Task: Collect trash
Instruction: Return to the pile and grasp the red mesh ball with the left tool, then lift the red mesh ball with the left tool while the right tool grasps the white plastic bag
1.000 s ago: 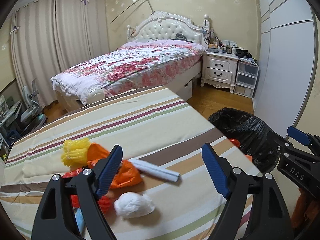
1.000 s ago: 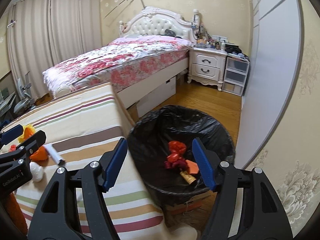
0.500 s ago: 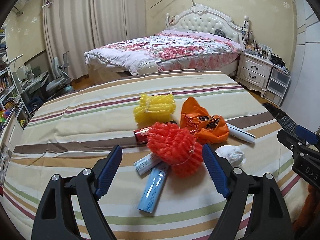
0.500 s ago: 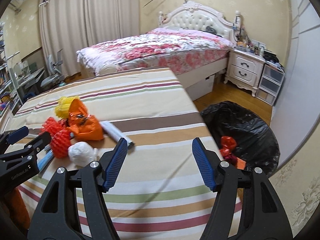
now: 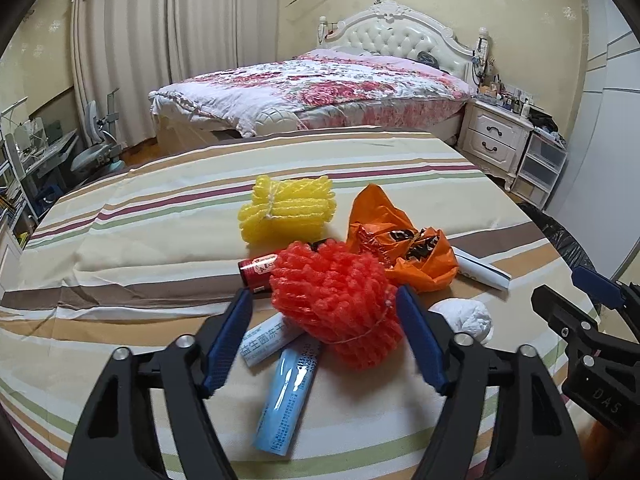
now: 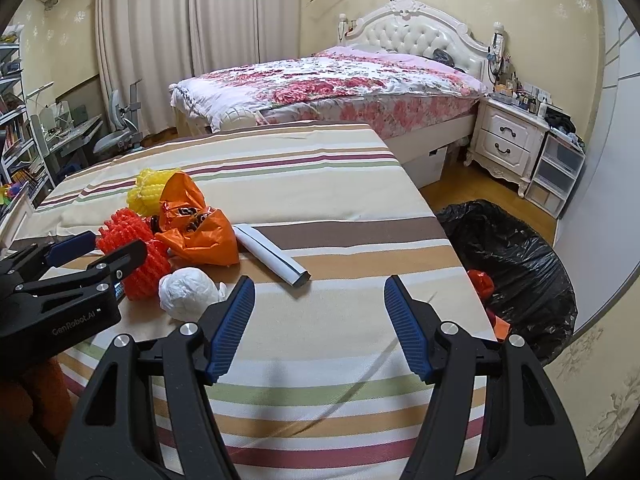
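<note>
Your left claw (image 5: pixel 324 336) is closing around the red foam-net bundle (image 5: pixel 336 304), which sits between its blue pads; the right-hand pad looks about level with the bundle's edge, the other is still clear of it, so nothing is pinched yet; your right claw (image 6: pixel 318 328) hangs spread and empty above a bare stretch of the striped cloth on the desk (image 6: pixel 320 184). The red bundle lies in the middle of the pile, on top of a pale blue printed tube (image 5: pixel 288 392) and a white labelled tube (image 5: pixel 264 340), with a dark red can (image 5: pixel 258 270) poking out behind it; just beside it are a crumpled orange plastic bag (image 5: pixel 404 248), a yellow foam-net bundle tied with string (image 5: pixel 286 208), a white wad of tissue (image 5: pixel 466 318) and a rolled white paper tube (image 5: pixel 482 270). Off the desk's right edge stands the bin lined with a black plastic bag (image 6: pixel 516 264); some red and orange scraps (image 6: pixel 482 284) already lie in it, so I judge the job begun but mostly ahead of you; every item named on the desk is yet to be carried over.
</note>
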Action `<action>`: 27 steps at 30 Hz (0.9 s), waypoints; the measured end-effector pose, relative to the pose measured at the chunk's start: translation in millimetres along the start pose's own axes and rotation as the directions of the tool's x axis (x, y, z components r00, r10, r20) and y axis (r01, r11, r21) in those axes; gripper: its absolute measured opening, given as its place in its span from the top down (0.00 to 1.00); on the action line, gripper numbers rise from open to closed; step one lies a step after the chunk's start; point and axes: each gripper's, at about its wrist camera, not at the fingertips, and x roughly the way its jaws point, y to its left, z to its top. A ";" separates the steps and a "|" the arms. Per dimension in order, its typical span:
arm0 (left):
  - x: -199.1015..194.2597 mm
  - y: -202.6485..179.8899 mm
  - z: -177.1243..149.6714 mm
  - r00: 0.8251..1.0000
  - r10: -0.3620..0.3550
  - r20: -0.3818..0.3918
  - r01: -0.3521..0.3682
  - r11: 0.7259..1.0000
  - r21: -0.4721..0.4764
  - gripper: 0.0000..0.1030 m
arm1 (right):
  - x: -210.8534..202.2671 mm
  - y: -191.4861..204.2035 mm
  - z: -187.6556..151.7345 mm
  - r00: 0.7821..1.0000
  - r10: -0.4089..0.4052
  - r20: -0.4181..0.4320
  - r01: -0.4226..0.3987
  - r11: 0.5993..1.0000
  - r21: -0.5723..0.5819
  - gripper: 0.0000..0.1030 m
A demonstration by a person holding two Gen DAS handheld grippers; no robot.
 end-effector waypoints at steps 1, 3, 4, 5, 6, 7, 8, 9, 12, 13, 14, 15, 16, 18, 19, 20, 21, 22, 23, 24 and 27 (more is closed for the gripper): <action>-1.6 -1.6 -0.9 1.000 -0.022 0.005 0.022 1.000 0.006 0.47 | 0.3 0.1 -0.2 1.000 0.000 -0.001 0.000 1.000 0.000 0.36; -3.6 -5.1 -2.0 0.998 -0.054 0.013 0.054 0.998 0.027 0.64 | 1.6 0.9 0.1 1.000 0.002 -0.002 -0.002 1.000 -0.001 0.36; -4.9 -6.0 -2.2 0.997 -0.072 0.018 0.071 0.997 0.032 0.67 | 2.1 1.4 0.1 1.000 0.003 -0.003 -0.003 1.000 -0.002 0.36; -5.3 -6.3 -1.6 0.997 -0.076 0.020 0.075 0.997 0.035 0.70 | 2.0 1.8 0.2 1.000 0.004 -0.003 -0.004 1.000 -0.002 0.36; -6.6 -6.4 -2.0 0.997 -0.081 0.022 0.080 0.996 0.038 0.72 | 2.3 2.3 0.1 1.000 0.004 -0.002 -0.005 1.000 -0.003 0.36; -7.9 -6.3 -1.7 0.996 -0.085 0.026 0.084 0.996 0.039 0.75 | 2.6 3.1 0.4 1.000 0.006 -0.002 -0.006 1.000 -0.005 0.36; -10.2 -4.9 -2.1 0.995 -0.095 0.029 0.094 0.995 0.034 0.76 | 2.3 3.9 0.4 1.000 0.007 -0.001 -0.007 1.000 -0.006 0.36; -10.6 -3.2 -1.1 0.994 -0.108 0.031 0.108 0.994 0.025 0.77 | 1.8 4.9 0.8 1.000 0.008 0.000 -0.008 1.000 -0.009 0.36; -16.2 3.6 -0.9 0.993 -0.112 0.037 0.112 0.994 0.003 0.78 | 0.7 8.4 1.0 1.000 0.013 0.005 -0.012 1.000 -0.015 0.36; -20.0 5.9 -1.1 0.993 -0.109 0.044 0.109 0.994 0.000 0.78 | -0.3 9.2 0.7 1.000 0.014 0.007 -0.014 1.000 -0.018 0.36; -23.1 7.4 -0.9 0.993 -0.108 0.050 0.109 0.994 -0.003 0.78 | -1.2 10.5 0.8 1.000 0.016 0.009 -0.016 1.000 -0.021 0.36; -29.1 10.9 -1.2 0.993 -0.105 0.061 0.106 0.994 -0.008 0.78 | -1.9 12.4 1.2 1.000 0.018 0.010 -0.018 1.000 -0.025 0.36; -33.9 13.6 -1.0 0.992 -0.104 0.070 0.105 0.994 -0.010 0.78 | -2.5 14.4 1.8 1.000 0.021 0.011 -0.020 0.999 -0.028 0.36; -43.4 18.0 -0.7 0.991 -0.100 0.088 0.101 0.995 -0.009 0.78 | -3.6 18.6 1.9 1.000 0.029 0.011 -0.029 0.999 -0.033 0.36; -48.4 20.9 -1.0 0.991 -0.095 0.097 0.096 0.995 -0.010 0.78 | -4.0 21.4 2.1 0.999 0.036 0.009 -0.035 0.999 -0.036 0.36; -51.8 23.1 -0.8 0.991 -0.091 0.102 0.092 0.996 -0.012 0.78 | -4.3 23.6 2.1 0.999 0.042 0.009 -0.042 0.998 -0.039 0.36; -55.7 26.5 -1.6 0.990 -0.086 0.108 0.088 0.996 -0.016 0.78 | -4.8 26.7 2.2 0.999 0.050 0.009 -0.050 0.998 -0.042 0.36; -58.6 30.4 -2.4 0.991 -0.080 0.111 0.082 0.996 -0.021 0.78 | -5.3 29.5 2.3 0.998 0.056 0.008 -0.056 0.997 -0.046 0.36; -60.7 34.5 -3.2 0.991 -0.072 0.113 0.076 0.997 -0.026 0.78 | -5.3 32.7 2.3 0.998 0.063 0.007 -0.063 0.997 -0.051 0.36; -61.8 37.4 -3.6 0.991 -0.064 0.115 0.068 0.997 -0.030 0.78 | -5.5 35.6 2.2 0.998 0.069 0.004 -0.069 0.996 -0.055 0.36; -64.2 50.4 -6.0 0.993 -0.040 0.115 0.046 0.998 -0.053 0.78 | -0.9 47.5 1.6 0.995 0.094 -0.012 -0.095 0.993 -0.072 0.33</action>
